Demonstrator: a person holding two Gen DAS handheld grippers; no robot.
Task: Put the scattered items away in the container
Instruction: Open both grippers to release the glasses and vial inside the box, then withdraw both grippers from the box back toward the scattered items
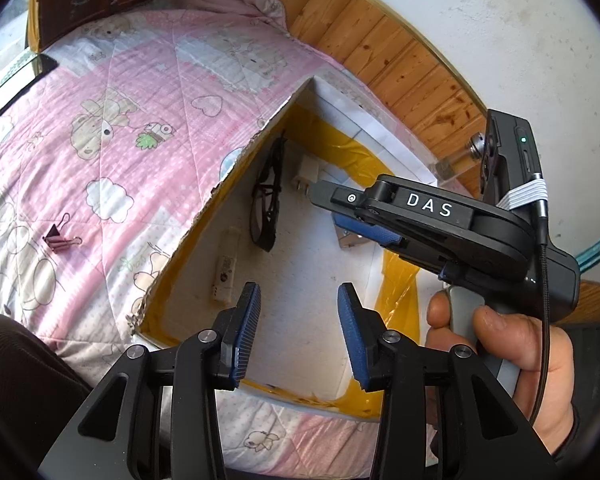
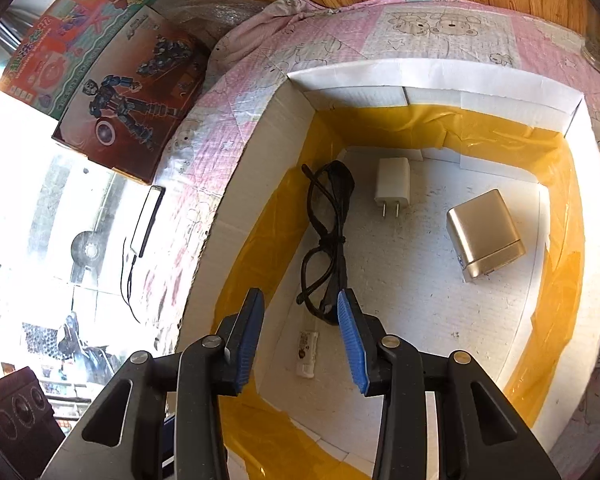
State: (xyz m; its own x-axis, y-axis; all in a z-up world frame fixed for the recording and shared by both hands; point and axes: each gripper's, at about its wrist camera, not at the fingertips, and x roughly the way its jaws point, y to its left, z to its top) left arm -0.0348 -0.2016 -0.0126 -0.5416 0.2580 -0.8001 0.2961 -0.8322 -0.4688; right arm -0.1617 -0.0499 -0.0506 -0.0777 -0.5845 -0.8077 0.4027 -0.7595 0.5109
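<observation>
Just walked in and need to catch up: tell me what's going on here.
A person is tidying small items off a pink quilt into a white cardboard box. Both the left hand-held gripper and the right hand-held gripper hang open and empty over it. Black glasses, a white charger plug, a gold power bank and a small white stick already lie inside. A pink binder clip remains on the quilt.

We see the white box (image 2: 236, 216), yellow-taped inside, open on the bed. In it lie black glasses (image 2: 326, 236), a white charger (image 2: 393, 184), a gold block (image 2: 485, 234) and a small white stick (image 2: 307, 354). A pink binder clip (image 1: 62, 236) lies outside on the quilt.
</observation>
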